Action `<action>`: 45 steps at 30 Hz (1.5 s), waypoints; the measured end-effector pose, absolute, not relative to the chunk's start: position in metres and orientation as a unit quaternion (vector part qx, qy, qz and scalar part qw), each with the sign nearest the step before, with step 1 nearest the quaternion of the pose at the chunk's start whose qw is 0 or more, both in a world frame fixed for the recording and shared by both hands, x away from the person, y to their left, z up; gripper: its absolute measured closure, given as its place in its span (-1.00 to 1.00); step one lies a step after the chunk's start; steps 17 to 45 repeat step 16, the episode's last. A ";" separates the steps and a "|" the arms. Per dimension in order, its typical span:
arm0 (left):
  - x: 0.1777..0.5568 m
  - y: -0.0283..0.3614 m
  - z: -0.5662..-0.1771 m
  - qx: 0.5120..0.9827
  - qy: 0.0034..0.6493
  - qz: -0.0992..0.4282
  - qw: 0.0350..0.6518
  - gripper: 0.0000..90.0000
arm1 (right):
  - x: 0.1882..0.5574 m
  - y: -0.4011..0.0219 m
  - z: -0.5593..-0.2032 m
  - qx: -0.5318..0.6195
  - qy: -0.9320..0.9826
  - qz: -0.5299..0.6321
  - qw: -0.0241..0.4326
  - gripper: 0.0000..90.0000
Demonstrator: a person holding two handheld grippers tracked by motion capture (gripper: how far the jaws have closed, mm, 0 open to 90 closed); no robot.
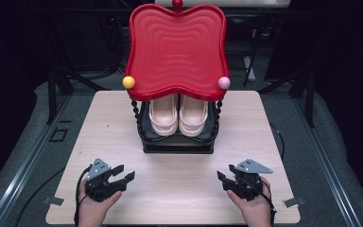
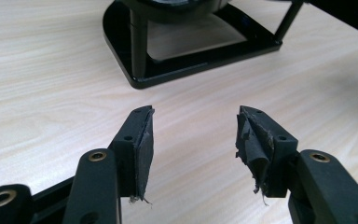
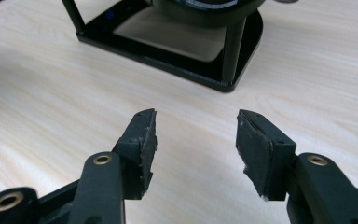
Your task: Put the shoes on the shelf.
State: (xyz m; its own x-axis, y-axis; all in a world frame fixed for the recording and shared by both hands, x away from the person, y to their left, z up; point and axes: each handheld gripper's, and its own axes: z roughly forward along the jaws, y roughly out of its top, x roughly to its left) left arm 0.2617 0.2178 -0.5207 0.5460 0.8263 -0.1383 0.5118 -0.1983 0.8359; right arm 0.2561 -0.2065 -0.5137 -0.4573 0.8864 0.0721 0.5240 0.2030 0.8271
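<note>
A: Down at the bottom left of the high view, the left hand-held gripper [image 1: 124,173] sat low over the table [image 1: 179,189], jaws spread wide, nothing between them.

B: And bottom right mirrored it: the right hand-held gripper [image 1: 225,173] was gaping just as wide, empty too, a hand [image 1: 253,210] wrapped round its body.

A: In the left gripper view the frayed pads [image 2: 144,149] stood well apart over bare wood grain, with the black base [image 2: 191,65] of the stand across the top of the frame.

B: Same story in the right gripper view, the base [image 3: 200,70] sat in the upper middle, apart from the jaws.

A: Further up, in the centre of the high view, the stand's lower shelf [image 1: 146,127] carried a pair of pale pink shoes [image 1: 177,116], side by side and touching, toes toward the bottom of the frame.

B: Above them spread the wavy red tray [image 1: 177,47], with a yellow ball [image 1: 128,82] at its lower left corner and a pink ball [image 1: 224,82] at its lower right.
</note>
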 end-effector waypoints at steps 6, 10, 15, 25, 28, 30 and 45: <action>0.259 0.218 -0.532 0.756 0.447 0.165 0.448 0.04 | 0.248 -0.209 -0.527 0.472 0.759 0.399 0.204 0.06; 0.258 0.216 -0.539 0.758 0.445 0.161 0.449 0.04 | 0.247 -0.210 -0.537 0.475 0.762 0.391 0.203 0.06; 0.260 0.216 -0.548 0.761 0.449 0.147 0.445 0.04 | 0.249 -0.210 -0.548 0.483 0.756 0.393 0.201 0.06; 0.260 0.217 -0.549 0.759 0.451 0.148 0.445 0.04 | 0.249 -0.209 -0.550 0.483 0.755 0.395 0.201 0.06; 0.260 0.217 -0.549 0.759 0.451 0.148 0.445 0.04 | 0.249 -0.209 -0.550 0.483 0.755 0.395 0.201 0.06; 0.260 0.217 -0.549 0.759 0.451 0.148 0.445 0.04 | 0.249 -0.209 -0.550 0.483 0.755 0.395 0.201 0.06; 0.260 0.217 -0.549 0.759 0.451 0.148 0.445 0.04 | 0.249 -0.209 -0.550 0.483 0.755 0.395 0.201 0.06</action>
